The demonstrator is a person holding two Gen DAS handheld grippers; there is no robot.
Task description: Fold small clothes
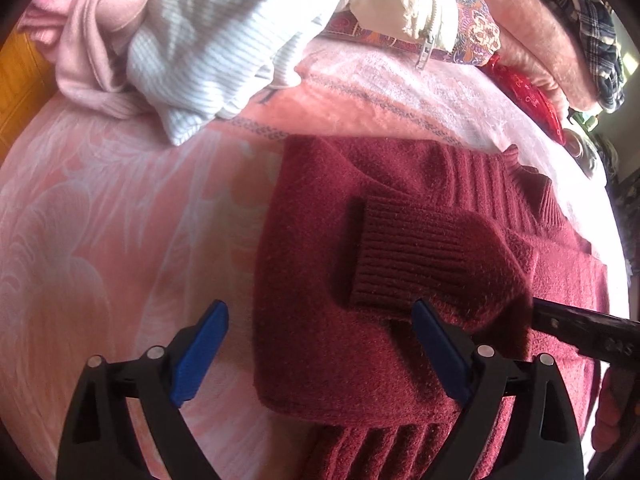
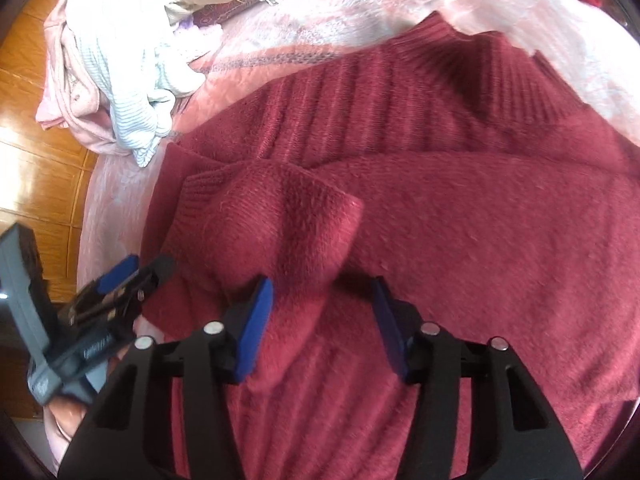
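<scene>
One maroon sweater (image 1: 400, 240) – two grippers, left gripper (image 1: 320, 344) and right gripper (image 2: 322, 320), both spread

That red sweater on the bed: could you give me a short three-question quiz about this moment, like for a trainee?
1. True or false: the left hand-held gripper is clamped shut on the red sweater.
2. What lies folded across the sweater's body?
   A) sleeve B) towel C) sock
3. What colour are the pads of the right hand-held gripper?

Key: 1 false, it is open; 2 A; 3 blue.
</scene>
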